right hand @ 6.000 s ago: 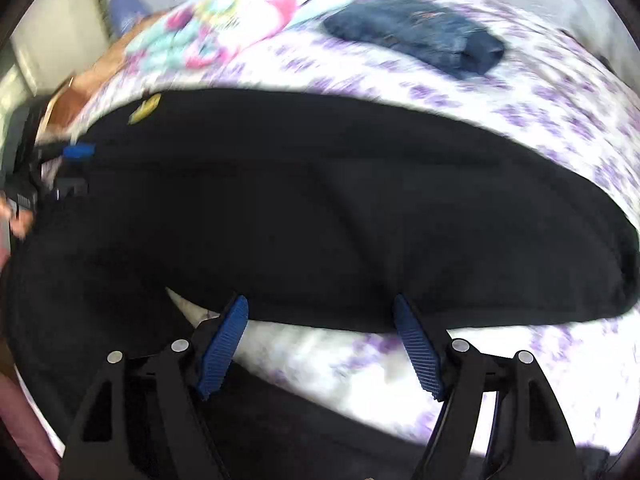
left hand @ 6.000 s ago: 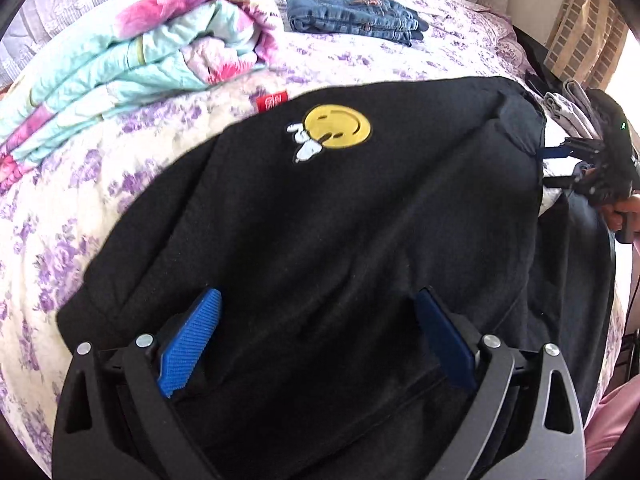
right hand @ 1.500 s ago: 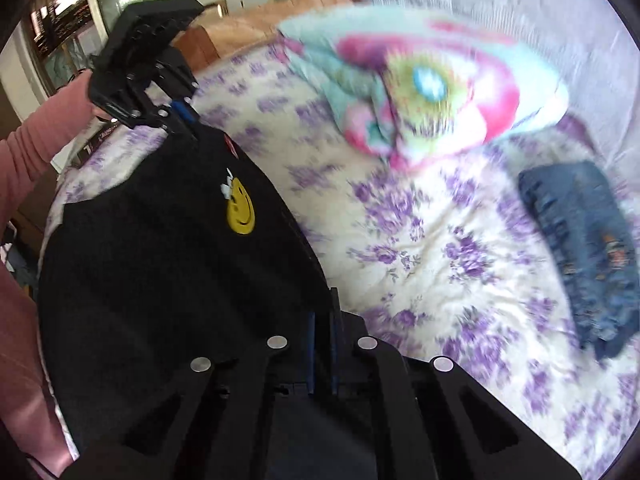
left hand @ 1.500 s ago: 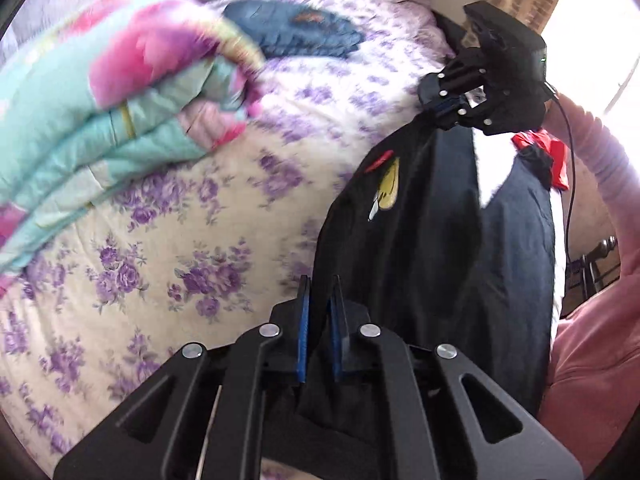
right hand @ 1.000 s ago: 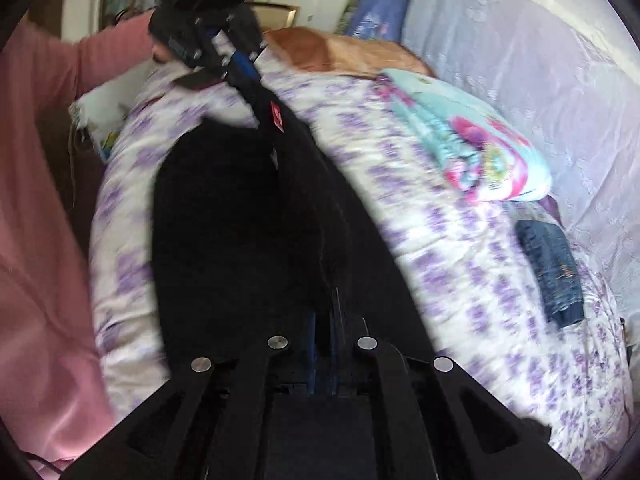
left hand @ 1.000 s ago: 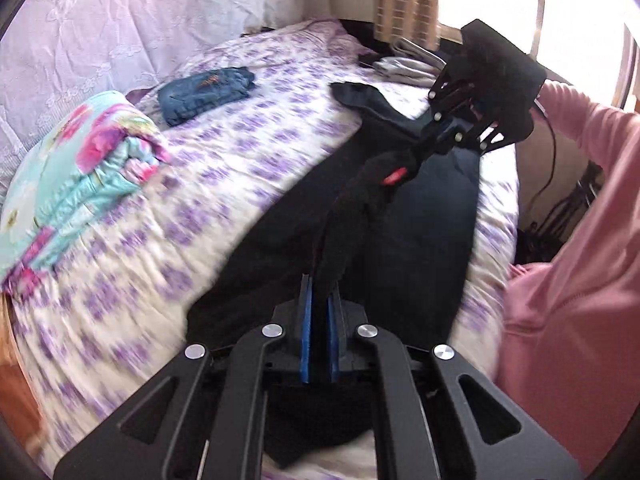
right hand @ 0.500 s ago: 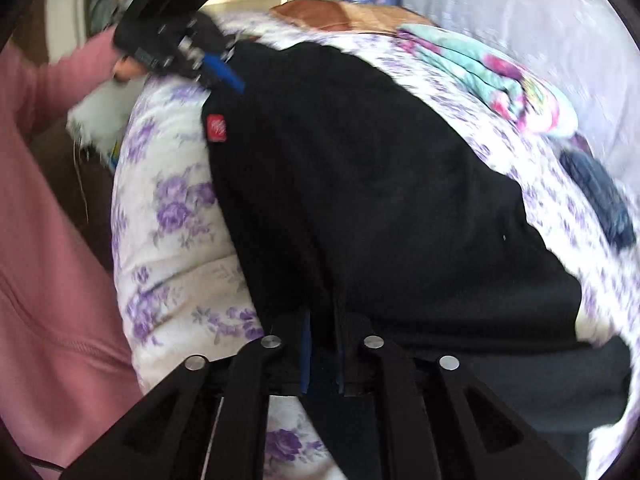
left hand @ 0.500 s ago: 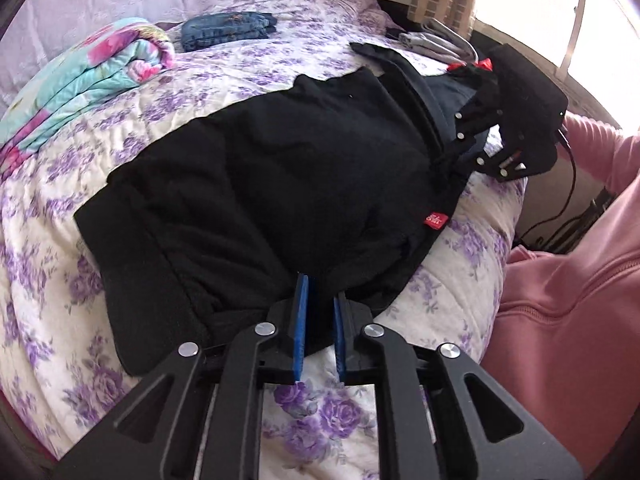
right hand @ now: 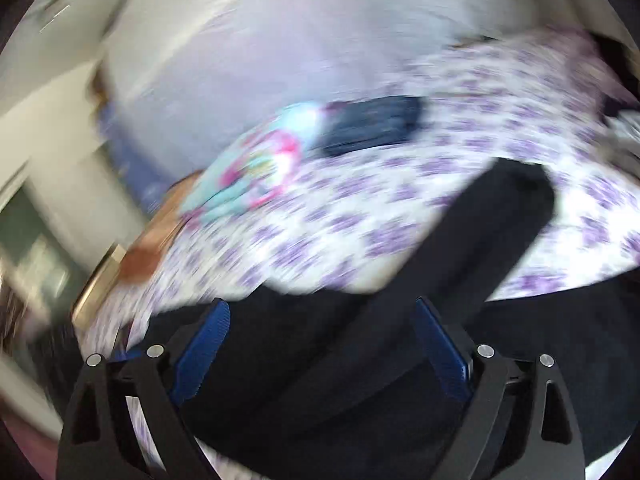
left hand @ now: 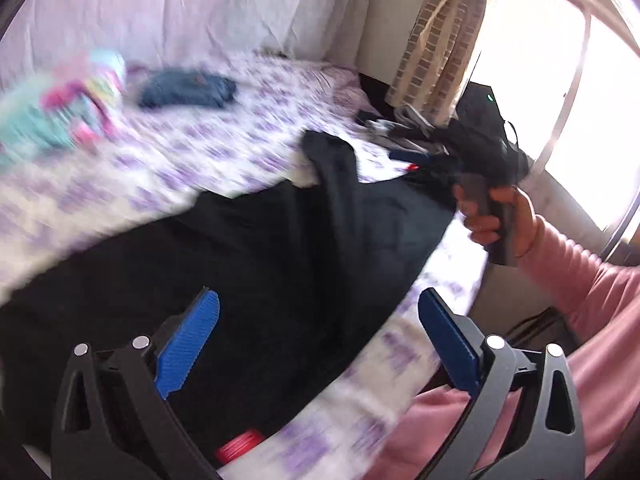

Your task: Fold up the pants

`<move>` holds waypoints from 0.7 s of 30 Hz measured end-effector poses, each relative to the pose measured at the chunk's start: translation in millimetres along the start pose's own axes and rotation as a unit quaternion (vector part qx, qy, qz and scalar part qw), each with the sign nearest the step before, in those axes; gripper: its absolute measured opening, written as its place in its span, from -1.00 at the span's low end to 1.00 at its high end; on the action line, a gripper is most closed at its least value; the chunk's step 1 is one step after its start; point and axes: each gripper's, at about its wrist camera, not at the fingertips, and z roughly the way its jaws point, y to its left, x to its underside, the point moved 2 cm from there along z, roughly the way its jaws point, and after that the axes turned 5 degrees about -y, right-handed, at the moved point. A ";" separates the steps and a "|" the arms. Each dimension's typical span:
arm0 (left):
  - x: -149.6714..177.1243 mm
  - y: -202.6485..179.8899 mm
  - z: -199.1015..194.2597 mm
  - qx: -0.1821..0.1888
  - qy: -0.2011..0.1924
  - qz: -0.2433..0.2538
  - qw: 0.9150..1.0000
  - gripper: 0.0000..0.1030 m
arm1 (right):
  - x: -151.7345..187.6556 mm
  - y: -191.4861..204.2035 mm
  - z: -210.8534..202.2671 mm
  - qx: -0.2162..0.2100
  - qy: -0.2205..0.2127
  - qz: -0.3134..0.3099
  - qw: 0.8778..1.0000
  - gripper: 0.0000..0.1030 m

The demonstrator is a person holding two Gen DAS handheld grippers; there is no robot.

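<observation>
Black pants [left hand: 280,232] lie spread along the near edge of a bed with a purple-flowered sheet [left hand: 224,148]; a red tag [left hand: 240,444] shows at their near hem. My left gripper [left hand: 318,340] hovers over them with its jaws opening wide; the blue pads press on nothing. Farther along the pants, a hand [left hand: 496,216] holds my right gripper [left hand: 400,146]. In the blurred right wrist view the right gripper [right hand: 322,348] is also opening over the black pants [right hand: 360,380], gripping nothing. One pant leg [right hand: 512,208] stretches away to the upper right.
Folded jeans [left hand: 188,88] and a rolled colourful quilt [left hand: 60,112] lie at the far side of the bed. A curtain [left hand: 440,40] and bright window stand at the right. The person's pink sleeve [left hand: 580,280] fills the lower right, beside the bed edge.
Both grippers were shut on the pants' edge and have let go and opened wide. The pants now lie on the bed. Both views have swung sideways and rolled.
</observation>
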 end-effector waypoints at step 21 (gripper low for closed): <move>19.7 25.4 64.5 0.086 -0.005 -0.100 0.991 0.86 | -65.2 -111.0 184.2 0.300 0.173 -0.002 0.938 -0.89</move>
